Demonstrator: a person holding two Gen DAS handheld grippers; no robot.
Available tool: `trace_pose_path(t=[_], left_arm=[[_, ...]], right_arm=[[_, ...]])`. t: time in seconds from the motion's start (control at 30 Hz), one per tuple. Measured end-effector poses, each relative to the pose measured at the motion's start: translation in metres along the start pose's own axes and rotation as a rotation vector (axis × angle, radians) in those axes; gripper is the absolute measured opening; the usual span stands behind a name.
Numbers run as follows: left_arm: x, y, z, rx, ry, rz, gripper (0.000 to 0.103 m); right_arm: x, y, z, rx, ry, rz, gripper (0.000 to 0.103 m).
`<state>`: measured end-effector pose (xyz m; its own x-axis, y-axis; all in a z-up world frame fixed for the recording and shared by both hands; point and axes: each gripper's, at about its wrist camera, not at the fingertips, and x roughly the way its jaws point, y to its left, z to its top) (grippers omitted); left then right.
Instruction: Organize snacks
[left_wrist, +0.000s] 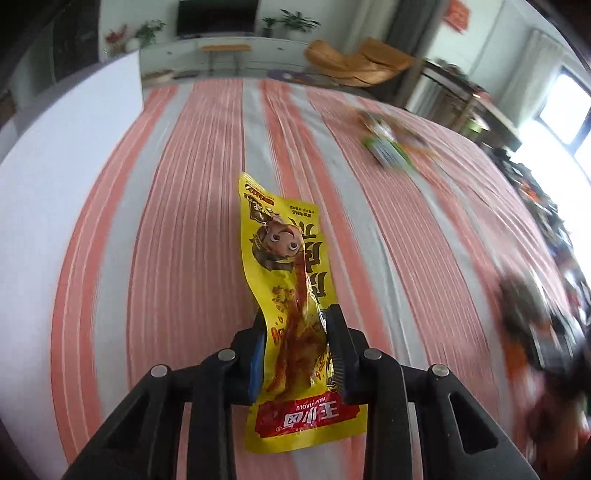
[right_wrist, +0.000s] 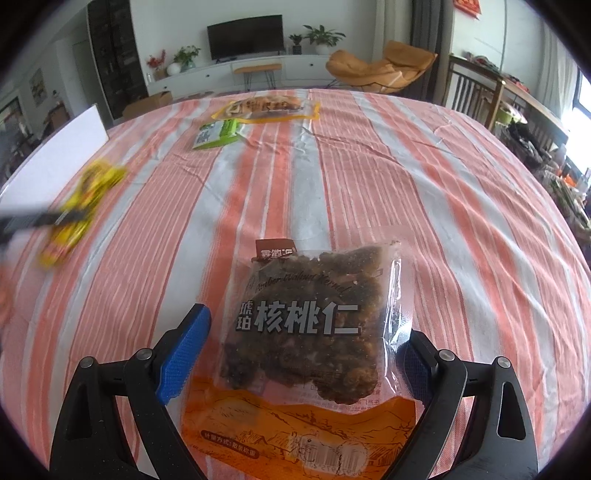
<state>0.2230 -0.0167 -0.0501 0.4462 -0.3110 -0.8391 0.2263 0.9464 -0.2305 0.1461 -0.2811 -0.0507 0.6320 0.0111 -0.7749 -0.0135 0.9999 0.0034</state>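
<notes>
Walnut packet (right_wrist: 314, 325) lies on the striped cloth (right_wrist: 424, 192) over the worktop, between the right tongs (right_wrist: 303, 354). Far side, center-left: small packet (right_wrist: 216, 134) w/ a flat packet (right_wrist: 269, 107) just behind it. Long snack packet (left_wrist: 291, 314) sits in the left tongs (left_wrist: 295, 347), off to the walnut packet's left, nr a board (right_wrist: 55, 155) at the worktop's left edge.

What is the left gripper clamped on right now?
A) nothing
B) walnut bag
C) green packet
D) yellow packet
D: the left gripper has its jaws shut on the yellow packet, which sticks out ahead of them; the walnut bag lies between the right gripper's open jaws, and the green packet lies far off on the cloth.
</notes>
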Motion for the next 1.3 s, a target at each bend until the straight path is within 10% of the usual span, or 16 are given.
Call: trace_pose_path(t=[0.13,0.2,0.27,1.3], left_arm=[[-0.037,0.004,-0.056,0.064,0.004,-0.039,0.036],[-0.046,0.005,-0.069,0.090,-0.029,0.008,0.082],[-0.043,0.008,-0.074,0.072,-0.055,0.124,0.102],[-0.032,0.003,-0.077,0.097,-0.098,0.205,0.103]], right_arm=[[0.000,-0.001,0.000,0.011,0.001,-0.020,0.094],[0.001,0.000,0.001,0.008,0.002,-0.026,0.094],[0.002,0.001,0.000,0.006,0.006,-0.028,0.094],[0.001,0.000,-0.001,0.014,0.005,-0.027,0.095]])
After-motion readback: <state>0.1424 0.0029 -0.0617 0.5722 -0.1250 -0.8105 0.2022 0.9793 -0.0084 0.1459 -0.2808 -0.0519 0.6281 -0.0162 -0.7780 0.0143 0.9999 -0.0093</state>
